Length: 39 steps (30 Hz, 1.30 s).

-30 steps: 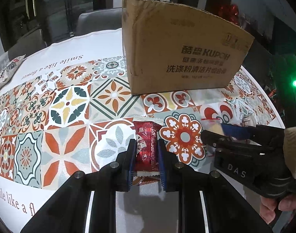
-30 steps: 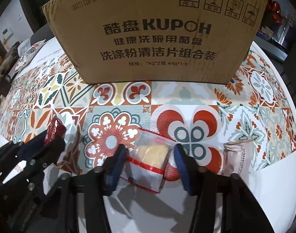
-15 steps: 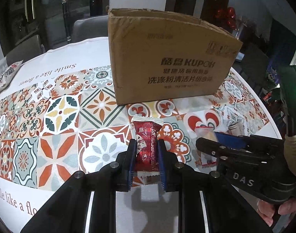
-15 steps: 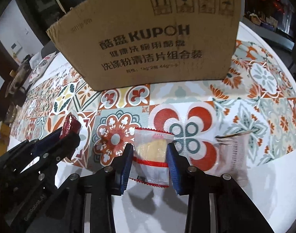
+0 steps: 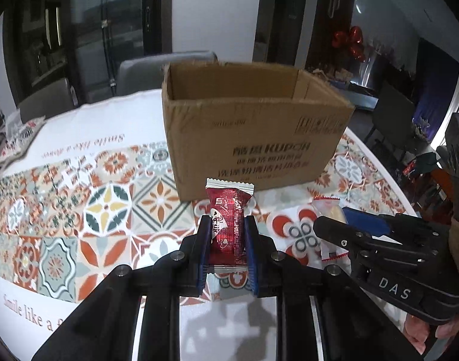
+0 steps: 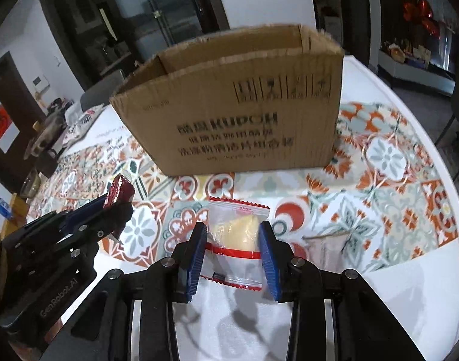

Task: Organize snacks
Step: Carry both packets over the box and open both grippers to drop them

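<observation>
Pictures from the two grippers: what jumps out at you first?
The big open cardboard box stands mid-table on the colourful tiled tablecloth. In front of it, the left gripper pinches a shiny red snack packet, and the right gripper clamps a clear packet with a yellow treat.

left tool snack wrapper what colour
Red with white ends, clearest in the left wrist view.

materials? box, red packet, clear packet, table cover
Box: corrugated cardboard, matte brown; fluting shows along the cut rim.
Red packet: likely metallised plastic film, glossy glints, white crimped end seal.
Clear packet: transparent plastic film, zigzag red-edged seals, yellowish contents visible.
Table cover: printed tile pattern; smooth, probably vinyl or oilcloth, but could be fabric.
</observation>
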Motion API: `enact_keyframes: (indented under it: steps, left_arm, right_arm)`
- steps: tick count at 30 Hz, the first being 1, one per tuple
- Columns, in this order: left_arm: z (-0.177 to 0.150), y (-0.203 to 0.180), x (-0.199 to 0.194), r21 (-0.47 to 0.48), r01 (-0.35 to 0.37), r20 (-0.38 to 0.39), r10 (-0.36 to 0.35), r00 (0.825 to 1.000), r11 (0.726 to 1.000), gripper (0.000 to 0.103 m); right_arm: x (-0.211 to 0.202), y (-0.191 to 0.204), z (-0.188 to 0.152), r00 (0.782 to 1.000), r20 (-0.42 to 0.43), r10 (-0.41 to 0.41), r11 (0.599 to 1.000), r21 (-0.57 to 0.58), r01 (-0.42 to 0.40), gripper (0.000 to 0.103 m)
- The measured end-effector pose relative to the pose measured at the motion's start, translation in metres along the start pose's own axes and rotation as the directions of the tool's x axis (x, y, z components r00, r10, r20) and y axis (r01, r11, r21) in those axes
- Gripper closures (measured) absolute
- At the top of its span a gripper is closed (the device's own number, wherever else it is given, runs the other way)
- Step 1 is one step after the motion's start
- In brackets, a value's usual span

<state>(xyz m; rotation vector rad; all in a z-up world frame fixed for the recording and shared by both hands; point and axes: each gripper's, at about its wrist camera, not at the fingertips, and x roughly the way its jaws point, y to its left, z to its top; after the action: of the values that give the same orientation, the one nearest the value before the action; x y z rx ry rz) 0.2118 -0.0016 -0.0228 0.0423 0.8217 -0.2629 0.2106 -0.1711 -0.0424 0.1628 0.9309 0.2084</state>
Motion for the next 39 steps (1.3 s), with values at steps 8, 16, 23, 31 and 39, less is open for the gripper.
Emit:
enact_keyframes:
  steps: [8,16,23,31,39]
  left_arm:
    - [0.027,-0.003,-0.020,-0.018,0.023,0.052,-0.022,0.998,1.000,0.081]
    - [0.055,-0.004,-0.030,-0.009,0.021,0.094,-0.020,0.995,1.000,0.081]
    - [0.082,-0.004,-0.030,0.001,0.020,0.103,-0.019,0.994,1.000,0.081]
    - [0.113,-0.004,-0.022,0.007,0.024,0.093,-0.024,0.995,1.000,0.081]
    - [0.141,-0.001,0.000,-0.009,0.026,0.050,-0.026,0.998,1.000,0.081]
  right_arm:
    - [-0.027,0.003,0.026,0.996,0.087,0.029,1.000,-0.012,-0.028,0.066]
    - [-0.048,0.008,0.057,0.988,0.148,0.040,0.998,-0.052,-0.033,0.066]
    - [-0.059,0.011,0.085,0.984,0.174,0.045,0.995,-0.094,-0.029,0.066]
    - [-0.059,0.010,0.116,0.984,0.171,0.043,0.994,-0.106,-0.025,0.066]
    - [-0.053,0.009,0.147,0.986,0.164,0.016,0.991,-0.137,0.007,0.066]
